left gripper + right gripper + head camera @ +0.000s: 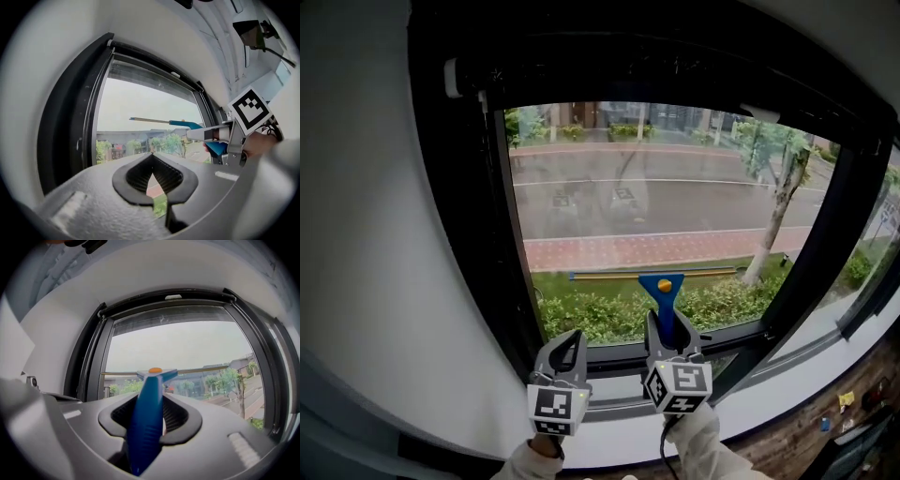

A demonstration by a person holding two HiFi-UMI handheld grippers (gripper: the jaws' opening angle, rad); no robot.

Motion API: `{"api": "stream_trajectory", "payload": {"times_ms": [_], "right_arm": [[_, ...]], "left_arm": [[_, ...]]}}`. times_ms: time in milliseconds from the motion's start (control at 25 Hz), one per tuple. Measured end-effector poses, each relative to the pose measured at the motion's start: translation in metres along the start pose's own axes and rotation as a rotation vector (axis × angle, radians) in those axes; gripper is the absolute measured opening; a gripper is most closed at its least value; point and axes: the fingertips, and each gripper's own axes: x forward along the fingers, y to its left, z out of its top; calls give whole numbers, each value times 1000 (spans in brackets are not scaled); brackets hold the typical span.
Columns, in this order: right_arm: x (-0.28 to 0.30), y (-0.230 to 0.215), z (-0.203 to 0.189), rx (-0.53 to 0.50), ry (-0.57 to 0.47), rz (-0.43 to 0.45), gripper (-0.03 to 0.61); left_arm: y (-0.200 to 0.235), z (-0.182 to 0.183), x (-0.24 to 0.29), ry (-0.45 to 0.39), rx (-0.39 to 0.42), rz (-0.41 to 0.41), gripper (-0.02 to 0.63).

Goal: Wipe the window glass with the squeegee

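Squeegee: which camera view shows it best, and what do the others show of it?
The head view: the squeegee shows whole, blade level across the lower window glass, handle clamped in the right gripper. The right gripper view shows mostly its blue handle; the left gripper view shows it small, from the side.

— What's lying out beyond, far off?
— A grey asphalt road [675, 202] is running left to right, with a red brick pavement [628, 251] bordering its near side and green leafy hedges [600, 319] growing nearest.
— And to the right?
— A slender pale-trunked tree [772, 234] is standing there.
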Motion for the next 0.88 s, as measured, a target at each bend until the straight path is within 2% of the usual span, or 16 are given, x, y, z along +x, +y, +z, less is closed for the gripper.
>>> {"api": "stream_trajectory", "payload": {"times_ms": [80, 240, 320, 400, 480, 600, 720, 880], "right_arm": [[14, 1, 41, -10, -66, 15, 143], [37, 5, 138, -61, -221, 52, 143], [51, 5, 179, -76, -254, 61, 143], [64, 4, 212, -89, -274, 55, 143], [77, 4, 236, -100, -273, 48, 143], [93, 3, 260, -112, -270, 41, 143], [103, 3, 277, -143, -302, 35, 143], [110, 2, 302, -124, -331, 35, 143]], "left_arm": [[0, 38, 14, -51, 16, -6, -2], [-11, 117, 42, -112, 103, -48, 0], [-13, 155, 53, -143, 126, -56, 0], [-10, 187, 64, -176, 115, -71, 0], [-7, 213, 69, -194, 95, -87, 0], [0, 248, 74, -235, 130, -68, 0], [4, 272, 79, -257, 155, -60, 0], [0, 298, 85, -273, 184, -74, 0]]}}
